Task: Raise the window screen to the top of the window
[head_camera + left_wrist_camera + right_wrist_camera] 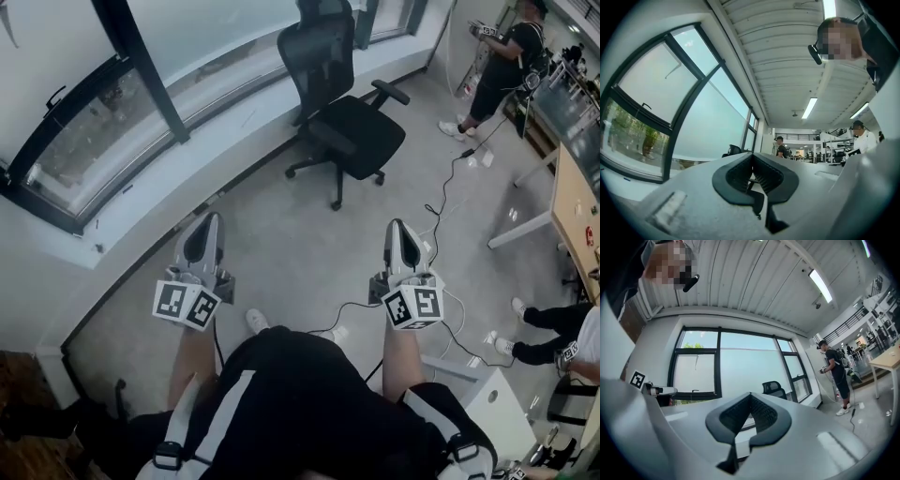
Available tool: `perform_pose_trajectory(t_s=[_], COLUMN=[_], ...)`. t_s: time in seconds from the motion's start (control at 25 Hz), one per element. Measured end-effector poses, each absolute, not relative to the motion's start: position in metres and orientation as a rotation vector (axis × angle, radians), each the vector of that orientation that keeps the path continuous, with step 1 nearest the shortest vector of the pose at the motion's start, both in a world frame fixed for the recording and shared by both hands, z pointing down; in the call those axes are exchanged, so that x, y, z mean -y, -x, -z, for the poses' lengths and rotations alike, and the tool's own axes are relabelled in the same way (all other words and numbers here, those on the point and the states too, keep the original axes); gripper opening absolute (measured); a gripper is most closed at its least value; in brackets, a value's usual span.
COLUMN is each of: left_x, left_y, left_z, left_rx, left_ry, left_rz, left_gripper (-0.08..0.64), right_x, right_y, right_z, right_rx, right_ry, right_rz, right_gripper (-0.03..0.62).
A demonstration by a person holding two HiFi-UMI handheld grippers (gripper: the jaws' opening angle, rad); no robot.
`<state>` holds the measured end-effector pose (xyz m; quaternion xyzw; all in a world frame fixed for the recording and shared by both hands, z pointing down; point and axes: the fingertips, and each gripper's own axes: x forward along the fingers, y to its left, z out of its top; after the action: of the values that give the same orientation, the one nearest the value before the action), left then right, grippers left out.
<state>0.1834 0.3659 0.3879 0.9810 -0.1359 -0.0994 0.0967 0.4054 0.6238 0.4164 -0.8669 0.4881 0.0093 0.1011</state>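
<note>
Fingers [738,176] of the left gripper [751,158] are pressed together with nothing between them. The right gripper [750,398] is closed and empty too. Well ahead of both, the pale window screen [745,369] covers most of the dark-framed window [718,362], with greenery [628,133] showing through bare glass low down. A black office chair [342,122] stands between the right fingertips and the window, and a person [502,66] stands farther right.

Black top [300,394] with white stripes [228,412] and buckled straps [169,457], white shoe [256,321]; pale grey tapered left gripper [208,220] and right gripper [398,227], black ribbed pads [736,176], black-and-white marker cube [186,305] on each.
</note>
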Motion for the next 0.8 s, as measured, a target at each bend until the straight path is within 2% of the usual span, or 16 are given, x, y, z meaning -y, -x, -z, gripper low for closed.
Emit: perform_pose_trajectory(t_s=[0.48,0.8], left_x=[-0.219,-0.174], left_y=[-0.016,0.055], left_z=[-0.405,-0.415], left_rx=[0.962,1.103], left_ry=[-2.810,-2.796], left_rz=[0.367,0.325], left_gripper=[0.004,0.005], right_x=[-0.402,-0.292], right_y=[-0.327,-0.251], right_z=[-0.398,-0.407], right_rx=[-1.913,-2.098], right_ry=[2.318,2.176], right_rz=[-0.006,0.031], right_gripper=[0.005,0.005])
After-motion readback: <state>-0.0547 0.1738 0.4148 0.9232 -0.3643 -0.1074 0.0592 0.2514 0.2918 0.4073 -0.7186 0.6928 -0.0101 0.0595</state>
